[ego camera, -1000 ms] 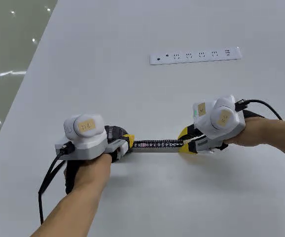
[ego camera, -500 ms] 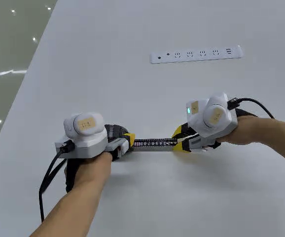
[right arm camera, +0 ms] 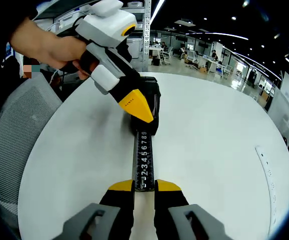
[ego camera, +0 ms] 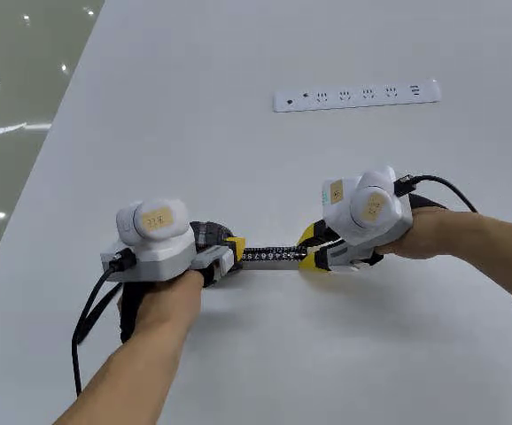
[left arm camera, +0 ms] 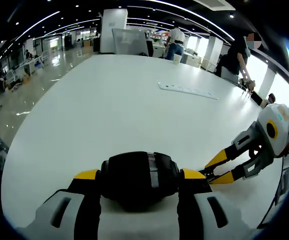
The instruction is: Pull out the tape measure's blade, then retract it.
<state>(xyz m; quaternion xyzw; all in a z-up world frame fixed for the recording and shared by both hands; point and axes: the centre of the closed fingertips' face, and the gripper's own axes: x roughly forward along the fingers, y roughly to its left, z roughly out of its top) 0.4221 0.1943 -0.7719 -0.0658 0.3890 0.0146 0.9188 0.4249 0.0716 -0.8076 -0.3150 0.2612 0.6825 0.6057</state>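
A black tape measure (ego camera: 205, 239) rests on the white table (ego camera: 238, 133), and my left gripper (ego camera: 226, 252) is shut on its case. In the left gripper view the case (left arm camera: 139, 177) sits squeezed between the yellow-tipped jaws of my left gripper (left arm camera: 140, 175). A short length of blade (ego camera: 272, 254) runs right from the case to my right gripper (ego camera: 307, 251), which is shut on the blade's end. The right gripper view shows the numbered blade (right arm camera: 143, 157) leading from my right gripper (right arm camera: 144, 187) to the case (right arm camera: 148, 107).
A white power strip (ego camera: 356, 94) lies flat further back on the table. The table's left edge (ego camera: 57, 115) drops to a glossy floor. Cables trail from both grippers. People stand beyond the far end of the table (left arm camera: 234, 55).
My right gripper has moved left toward the case with the blade's end still in it, so the exposed blade is shorter. The left gripper and case have held still.
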